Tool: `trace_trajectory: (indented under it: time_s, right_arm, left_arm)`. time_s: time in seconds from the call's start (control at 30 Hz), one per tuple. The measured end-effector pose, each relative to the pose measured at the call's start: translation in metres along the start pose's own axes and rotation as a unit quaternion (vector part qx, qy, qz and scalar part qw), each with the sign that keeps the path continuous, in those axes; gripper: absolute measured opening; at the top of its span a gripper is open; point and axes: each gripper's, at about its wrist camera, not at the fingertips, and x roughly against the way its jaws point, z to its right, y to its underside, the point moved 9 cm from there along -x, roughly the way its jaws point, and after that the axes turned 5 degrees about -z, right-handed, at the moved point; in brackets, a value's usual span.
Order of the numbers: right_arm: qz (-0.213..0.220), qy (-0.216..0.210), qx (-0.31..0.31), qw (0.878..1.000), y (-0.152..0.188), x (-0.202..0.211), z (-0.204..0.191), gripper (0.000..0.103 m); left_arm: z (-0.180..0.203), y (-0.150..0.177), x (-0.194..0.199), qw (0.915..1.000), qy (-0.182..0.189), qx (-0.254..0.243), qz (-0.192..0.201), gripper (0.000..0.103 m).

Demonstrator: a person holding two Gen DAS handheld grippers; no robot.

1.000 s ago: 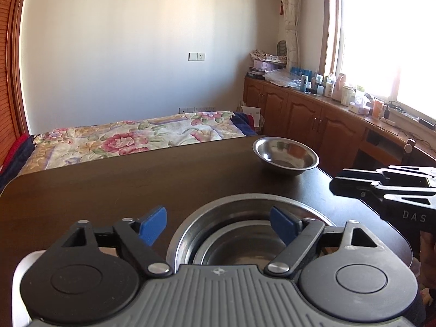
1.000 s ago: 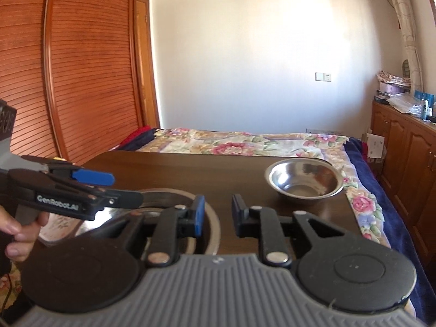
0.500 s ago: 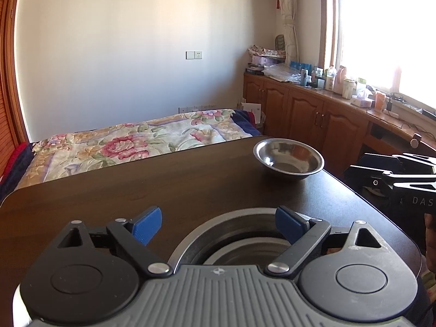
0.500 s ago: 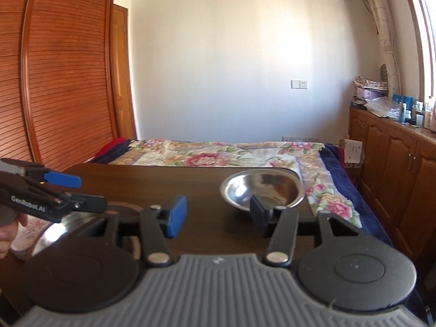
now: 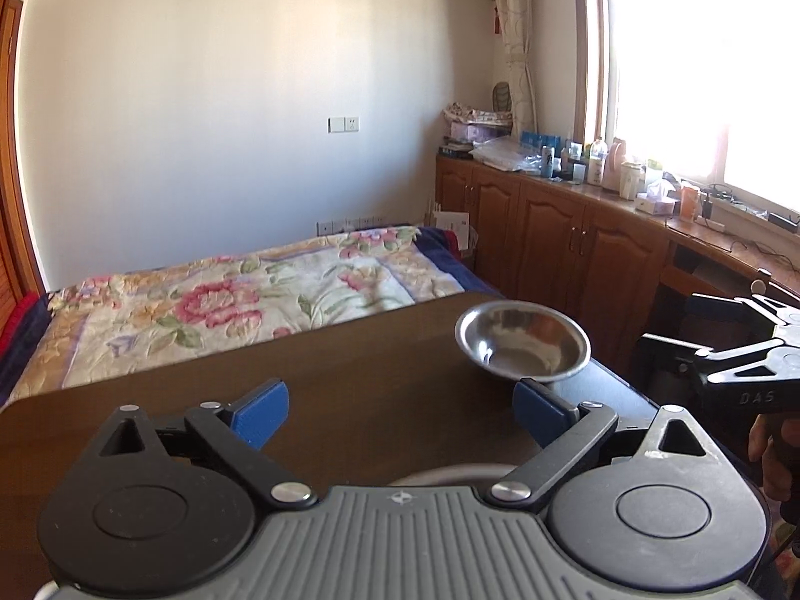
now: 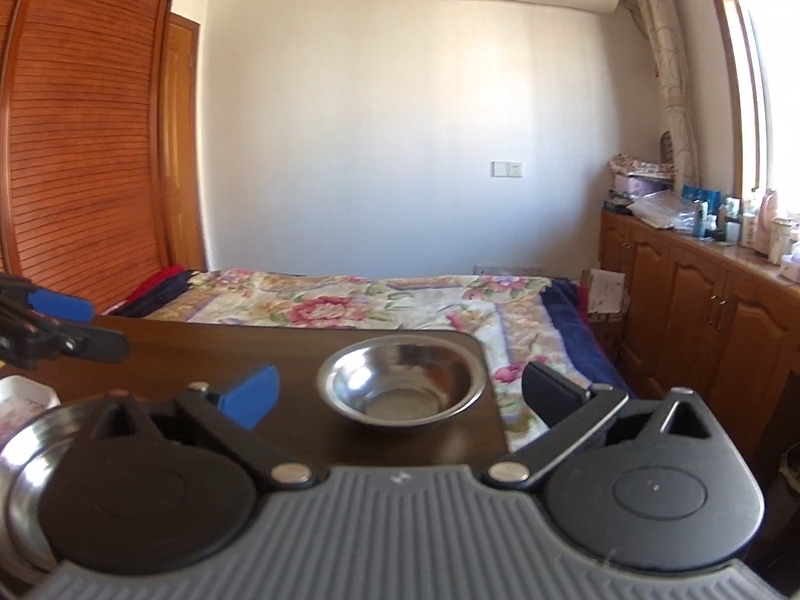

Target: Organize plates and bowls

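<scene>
The right gripper (image 6: pixel 400 392) has its fingers spread wide with nothing between them, lined up on the bowl (image 6: pixel 401 384) just ahead. The left gripper (image 5: pixel 402 410) is also spread and empty, above the table (image 5: pixel 350 380). Low at the left of the right wrist view, the rim of a steel stack (image 6: pixel 30 445) shows, mostly hidden by the gripper body. The bowl sits near the table's far right corner, close to the edge, with the bed (image 6: pixel 380 302) beyond. My worry: a push on its sloped wall could slide it off that corner, or a pinch on the thin rim could slip. It looks empty, shallow, shiny steel, upright with a flared lip
</scene>
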Motion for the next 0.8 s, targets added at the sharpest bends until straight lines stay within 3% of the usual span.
trace_trajectory:
  time_s: [0.1,0.5,0.8]
  right_arm:
    - [-0.004,0.016,0.006,1.000,-0.001,-0.008,0.007,0.103]
    - [-0.025,-0.002,0.019,1.000,-0.006,-0.031,0.020,0.103]
    - [-0.047,-0.024,0.011,0.999,-0.004,-0.049,0.027,0.102]
  left_arm:
    - [0.007,-0.009,-0.007,0.9999,0.003,-0.013,-0.001,0.099]
    - [0.041,-0.035,-0.039,0.9978,0.050,-0.042,-0.010,0.099]
    - [0.057,-0.035,-0.070,0.9954,0.058,-0.063,-0.042,0.078]
